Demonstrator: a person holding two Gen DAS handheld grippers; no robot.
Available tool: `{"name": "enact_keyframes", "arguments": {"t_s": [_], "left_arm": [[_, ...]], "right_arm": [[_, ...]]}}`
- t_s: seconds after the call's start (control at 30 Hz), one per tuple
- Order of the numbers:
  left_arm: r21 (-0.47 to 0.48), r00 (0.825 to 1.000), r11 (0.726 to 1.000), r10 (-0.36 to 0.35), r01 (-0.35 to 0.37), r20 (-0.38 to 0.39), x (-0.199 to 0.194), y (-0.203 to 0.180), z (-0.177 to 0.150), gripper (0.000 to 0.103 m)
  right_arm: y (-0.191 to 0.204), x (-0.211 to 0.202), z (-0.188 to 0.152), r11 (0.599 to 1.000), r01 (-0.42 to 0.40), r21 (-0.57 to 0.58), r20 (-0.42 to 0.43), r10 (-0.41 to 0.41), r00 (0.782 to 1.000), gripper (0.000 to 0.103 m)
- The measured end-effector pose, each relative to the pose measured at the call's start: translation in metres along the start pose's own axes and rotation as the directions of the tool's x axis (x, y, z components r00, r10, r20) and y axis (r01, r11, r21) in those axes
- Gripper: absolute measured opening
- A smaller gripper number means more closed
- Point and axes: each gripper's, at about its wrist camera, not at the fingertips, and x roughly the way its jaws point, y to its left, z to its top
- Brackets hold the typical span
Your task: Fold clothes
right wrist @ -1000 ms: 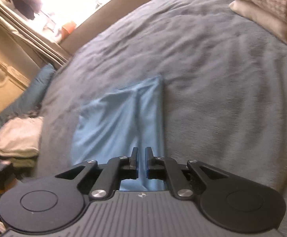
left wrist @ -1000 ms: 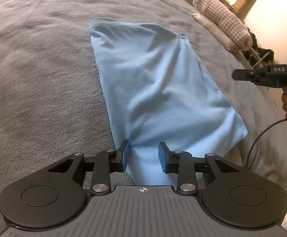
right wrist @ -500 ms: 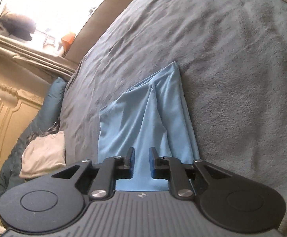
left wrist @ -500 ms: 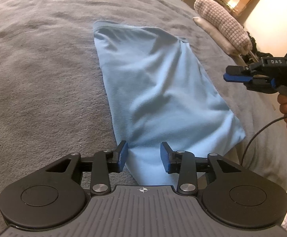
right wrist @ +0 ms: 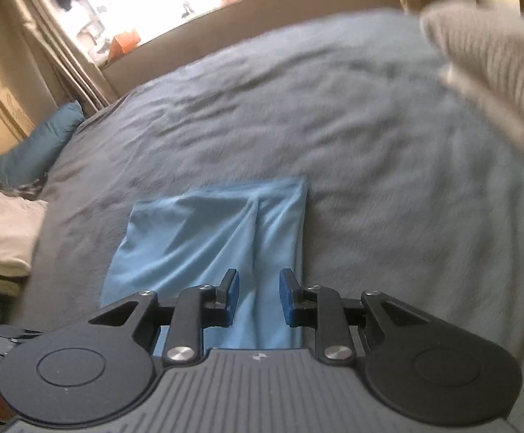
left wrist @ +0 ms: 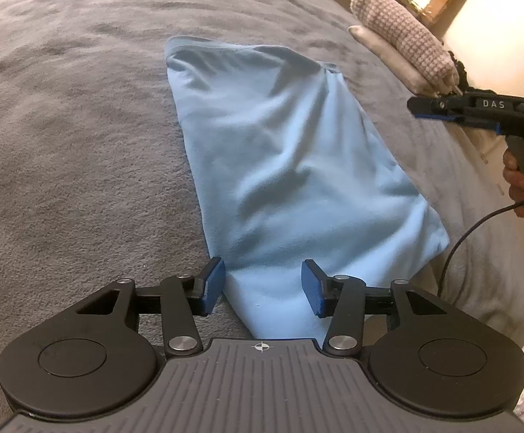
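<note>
- Light blue garment (left wrist: 291, 166) lies folded on the grey blanket (left wrist: 63, 144), in the frame centre.
- Left gripper (left wrist: 262, 287) is opening, its pads not pressing the cloth.
- Right gripper (right wrist: 258, 296) is opening too, narrow, holding nothing.

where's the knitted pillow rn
The knitted pillow sits at the far right edge of the grey bed cover in the left wrist view, on a pale cushion, beyond the light blue garment.
</note>
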Motion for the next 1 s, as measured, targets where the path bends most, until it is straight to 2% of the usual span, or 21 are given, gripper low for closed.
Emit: {"name": "enact_keyframes", "arguments": {"t_s": [0.1, 0.23, 0.5, 0.63, 0.77, 0.87, 0.93, 1.0], "left_arm": [[-0.001, 1.0, 1.0, 0.001, -0.001, -0.001, 0.001, 0.0, 0.001, 0.048], [0.002, 1.0, 1.0, 0.002, -0.002, -0.002, 0.001, 0.0, 0.001, 0.048], [0.009, 1.0, 1.0, 0.005, -0.005, 0.0, 0.002, -0.001, 0.001, 0.049], [0.014, 1.0, 1.0, 0.015, -0.015, -0.004, 0.002, -0.002, 0.0, 0.051], [0.02, 1.0, 0.999, 0.026, -0.025, -0.008, 0.003, -0.004, 0.001, 0.051], [0.022, 1.0, 0.999, 0.027, -0.026, -0.006, 0.003, -0.004, 0.0, 0.051], [0.023, 1.0, 0.999, 0.027, -0.027, -0.008, 0.003, -0.003, 0.0, 0.051], [0.022, 1.0, 0.999, 0.028, -0.028, -0.009, 0.003, -0.003, 0.0, 0.051]], "right_arm": [[0.007, -0.004, 0.002, 0.998, 0.029, -0.057, 0.047, -0.026, 0.999, 0.035], [0.014, -0.007, 0.005, 0.995, 0.026, -0.097, 0.092, -0.017, 0.996, 0.042], [0.007, -0.006, 0.01, 0.999, 0.001, -0.04, 0.115, 0.003, 0.993, 0.045], [0.006, -0.002, 0.012, 0.999, -0.039, -0.019, 0.094, 0.041, 0.995, 0.045], [0.005, 0.011, 0.014, 0.995, -0.103, 0.011, 0.015, 0.103, 0.995, 0.045], [-0.001, 0.026, 0.017, 0.998, -0.048, 0.047, -0.021, 0.049, 0.999, 0.045], [-0.006, 0.037, 0.02, 0.997, -0.006, 0.075, -0.043, 0.009, 0.999, 0.04], [-0.015, 0.047, 0.025, 0.994, -0.015, 0.111, -0.053, 0.021, 0.998, 0.038]]}}
